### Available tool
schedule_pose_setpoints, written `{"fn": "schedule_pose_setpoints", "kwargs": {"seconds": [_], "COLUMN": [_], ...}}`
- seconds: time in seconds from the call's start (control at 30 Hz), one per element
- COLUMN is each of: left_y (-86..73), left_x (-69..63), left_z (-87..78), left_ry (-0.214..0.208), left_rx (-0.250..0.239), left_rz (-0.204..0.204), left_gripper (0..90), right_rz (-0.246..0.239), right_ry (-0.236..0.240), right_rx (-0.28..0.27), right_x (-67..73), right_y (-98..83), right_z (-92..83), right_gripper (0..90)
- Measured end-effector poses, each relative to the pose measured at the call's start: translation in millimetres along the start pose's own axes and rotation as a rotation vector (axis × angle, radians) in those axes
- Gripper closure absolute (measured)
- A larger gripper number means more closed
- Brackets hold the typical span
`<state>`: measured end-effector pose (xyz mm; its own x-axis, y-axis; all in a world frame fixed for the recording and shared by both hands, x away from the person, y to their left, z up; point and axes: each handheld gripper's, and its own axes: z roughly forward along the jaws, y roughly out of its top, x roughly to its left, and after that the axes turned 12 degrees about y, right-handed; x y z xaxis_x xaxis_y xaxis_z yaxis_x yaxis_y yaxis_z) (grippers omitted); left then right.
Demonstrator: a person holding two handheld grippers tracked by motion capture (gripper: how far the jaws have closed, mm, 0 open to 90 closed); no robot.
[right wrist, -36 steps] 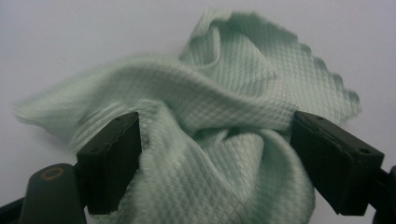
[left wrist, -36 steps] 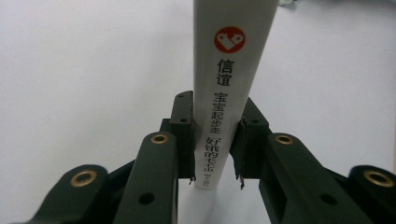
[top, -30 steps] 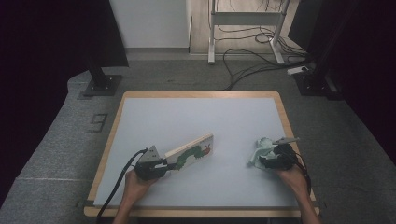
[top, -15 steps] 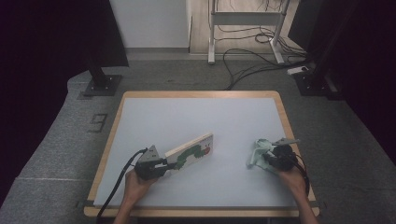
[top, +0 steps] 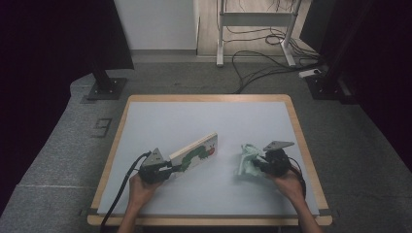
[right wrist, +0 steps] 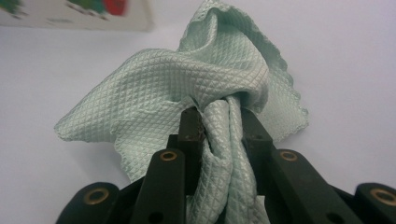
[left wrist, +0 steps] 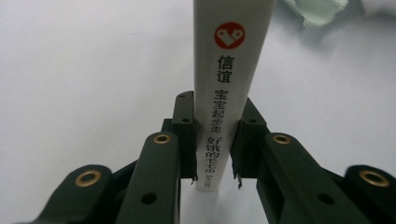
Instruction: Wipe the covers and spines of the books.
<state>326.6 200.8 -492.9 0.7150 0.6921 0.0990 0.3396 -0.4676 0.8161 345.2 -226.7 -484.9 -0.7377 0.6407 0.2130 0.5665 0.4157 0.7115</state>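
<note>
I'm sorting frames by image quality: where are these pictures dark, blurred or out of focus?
High view: table evenly lit, surroundings dark. Left gripper view: spine of the book sharp, cloth beyond it blurred. Right gripper view: cloth weave crisp in the right hand-held gripper, book cover soft at the top edge.

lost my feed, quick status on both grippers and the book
Left gripper clamped on book spine. Right gripper just closed on green cloth. Nothing between them.

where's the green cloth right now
In the high view the green cloth sits bunched at the table's right side, pinched in the right tool, right of the book.
</note>
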Motion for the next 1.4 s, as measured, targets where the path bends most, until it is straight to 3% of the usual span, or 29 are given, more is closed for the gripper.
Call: {"fn": "schedule_pose_setpoints", "kwargs": {"seconds": [0.33,0.57,0.93,1.4], "left_y": [-1.6,-1.7,-1.8,-1.9], "left_x": [0.5,1.2,1.9,1.5], "left_z": [0.3,0.5,0.8,0.7], "left_ry": [-0.004,-0.006,-0.009,-0.008], "left_rx": [-0.01,-0.011,-0.013,-0.013], "left_rz": [-0.008,-0.007,-0.01,-0.007], "left_gripper": [73.9,73.7,73.4,73.5], "right_rz": [-0.101,-0.162,-0.223,-0.297], "right_ry": [0.133,0.199,0.279,0.346], "right_rx": [0.0,0.022,0.046,0.078], "right_x": [40.7,63.8,89.7,125.7], "right_y": [30.3,43.2,54.6,69.6], "right_z": [33.3,59.0,94.7,131.5], "right_gripper": [73.0,73.0,73.1,73.1]}}
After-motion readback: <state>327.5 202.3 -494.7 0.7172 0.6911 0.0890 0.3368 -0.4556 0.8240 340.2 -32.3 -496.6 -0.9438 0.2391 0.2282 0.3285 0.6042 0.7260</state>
